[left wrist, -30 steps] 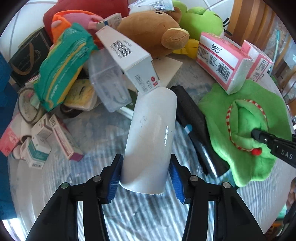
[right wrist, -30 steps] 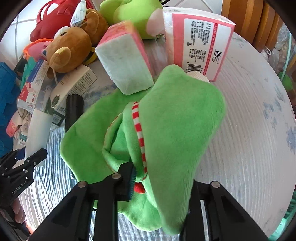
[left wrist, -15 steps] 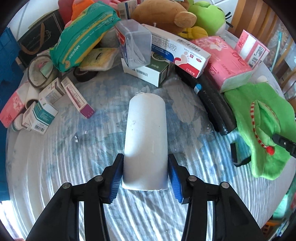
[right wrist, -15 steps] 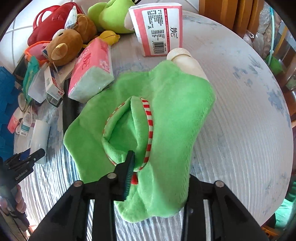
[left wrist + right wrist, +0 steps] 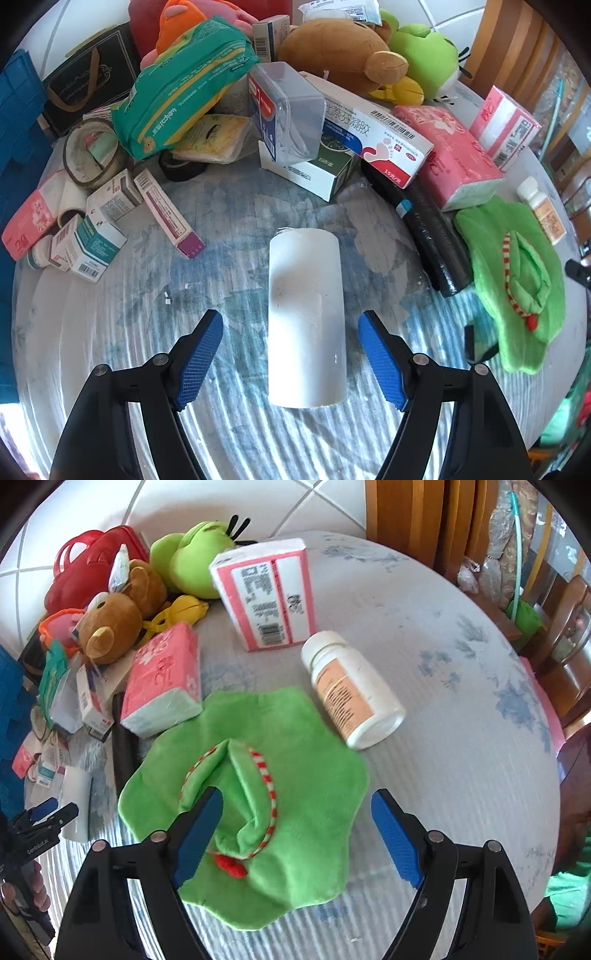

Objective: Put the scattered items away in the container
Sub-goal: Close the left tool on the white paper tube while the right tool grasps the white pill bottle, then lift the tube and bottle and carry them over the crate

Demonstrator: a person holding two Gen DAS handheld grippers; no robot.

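Both grippers gaped wide, left gripper (image 5: pixel 290 356) straddling the white paper roll (image 5: pixel 306 314), right gripper (image 5: pixel 297 840) over the green plush cloth (image 5: pixel 258 794), no container seen, so grab-or-drop was anyone's guess.

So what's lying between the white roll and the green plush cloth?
A black folded umbrella lies between the white roll and green plush cloth, in the left wrist view.

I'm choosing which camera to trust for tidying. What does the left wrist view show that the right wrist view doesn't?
Left wrist only: the black gift bag with a gold ribbon and the black tape roll. Right wrist only: the red plastic handled basket and the wooden chairs. Both share the white paper roll, lying between the open left gripper, the green plush cloth with red-striped trim under the open right gripper, and the white pill bottle.
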